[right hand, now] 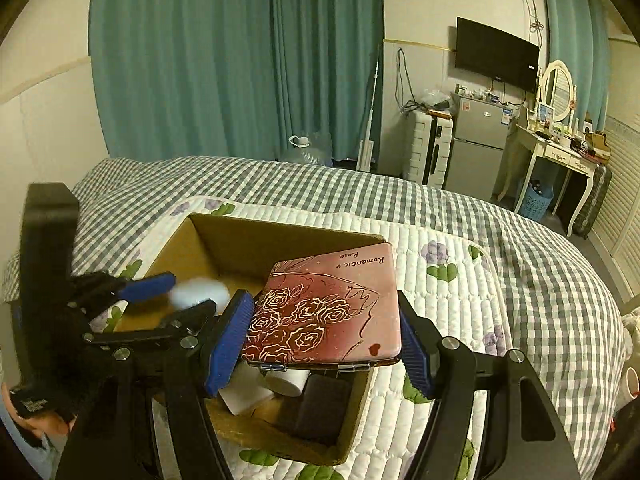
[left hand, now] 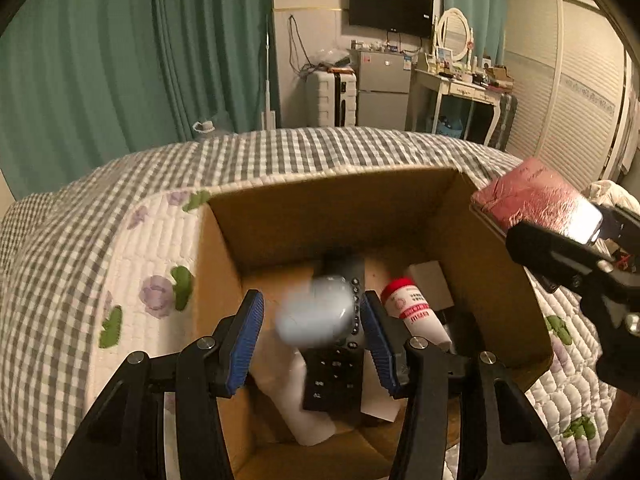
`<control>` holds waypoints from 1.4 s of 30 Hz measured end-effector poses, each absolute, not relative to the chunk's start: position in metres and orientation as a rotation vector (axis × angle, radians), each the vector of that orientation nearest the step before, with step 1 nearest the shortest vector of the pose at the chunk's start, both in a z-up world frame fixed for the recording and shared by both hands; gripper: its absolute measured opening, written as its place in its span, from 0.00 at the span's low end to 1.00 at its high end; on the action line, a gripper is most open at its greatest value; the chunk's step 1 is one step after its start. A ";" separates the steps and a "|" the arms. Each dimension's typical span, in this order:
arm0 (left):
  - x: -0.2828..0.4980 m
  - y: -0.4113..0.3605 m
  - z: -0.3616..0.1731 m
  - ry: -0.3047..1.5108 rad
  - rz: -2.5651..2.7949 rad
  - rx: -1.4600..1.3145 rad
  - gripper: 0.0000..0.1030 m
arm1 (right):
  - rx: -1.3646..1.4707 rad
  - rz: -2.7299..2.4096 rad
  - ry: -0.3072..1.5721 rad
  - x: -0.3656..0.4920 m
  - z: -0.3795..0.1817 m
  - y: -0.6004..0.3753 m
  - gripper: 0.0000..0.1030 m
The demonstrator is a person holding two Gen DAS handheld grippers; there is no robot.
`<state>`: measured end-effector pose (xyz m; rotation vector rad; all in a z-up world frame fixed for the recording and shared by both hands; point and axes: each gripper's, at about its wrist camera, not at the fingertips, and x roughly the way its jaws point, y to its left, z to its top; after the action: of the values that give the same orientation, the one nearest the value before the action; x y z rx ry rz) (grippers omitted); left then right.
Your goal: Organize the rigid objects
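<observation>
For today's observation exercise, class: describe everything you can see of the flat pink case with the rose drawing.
The flat pink case with the rose drawing is rectangular with rounded corners and looks like glossy metal. Its lid shows outlined roses, a small red heart and the words "Romantic Rose". Small metal hinges line its near edge. It is closed, tilted, held above the open cardboard box, clamped between the right gripper's blue pads.

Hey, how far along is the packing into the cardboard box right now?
Done: a black remote and a red-capped bottle already lie in the cardboard box. In hand: a blurred pale object sits between the open left gripper fingers over the box; the right gripper clamps the rose-patterned tin. Left: setting the tin inside.
</observation>
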<state>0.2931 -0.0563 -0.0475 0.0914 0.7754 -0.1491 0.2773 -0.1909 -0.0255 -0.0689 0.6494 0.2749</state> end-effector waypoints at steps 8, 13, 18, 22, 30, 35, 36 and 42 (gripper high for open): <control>0.287 -0.037 -0.027 0.724 -0.116 0.072 0.57 | -0.065 0.283 0.671 0.291 -0.033 -0.185 0.67; 0.289 -0.029 -0.027 0.716 -0.094 0.081 0.57 | -0.080 0.284 0.727 0.313 -0.052 -0.176 0.67; 0.291 -0.025 -0.030 0.711 -0.111 0.073 0.57 | -0.071 0.260 0.759 0.329 -0.067 -0.172 0.67; 0.288 -0.023 -0.030 0.707 -0.114 0.072 0.57 | -0.075 0.259 0.731 0.323 -0.059 -0.174 0.71; 0.249 -0.026 0.016 0.641 -0.120 0.062 0.57 | -0.057 0.229 0.661 0.276 0.001 -0.185 0.72; 0.208 -0.032 0.066 0.547 -0.136 0.071 0.57 | -0.077 0.212 0.579 0.230 0.053 -0.188 0.72; 0.201 -0.033 0.074 0.532 -0.140 0.072 0.57 | -0.074 0.210 0.562 0.219 0.065 -0.190 0.72; 0.159 -0.034 0.115 0.462 -0.139 0.084 0.57 | -0.080 0.191 0.490 0.167 0.115 -0.193 0.72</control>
<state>0.1594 -0.0340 0.1146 0.0841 0.4616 -0.1393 0.1666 -0.1926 0.1149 -0.0796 0.4901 0.1912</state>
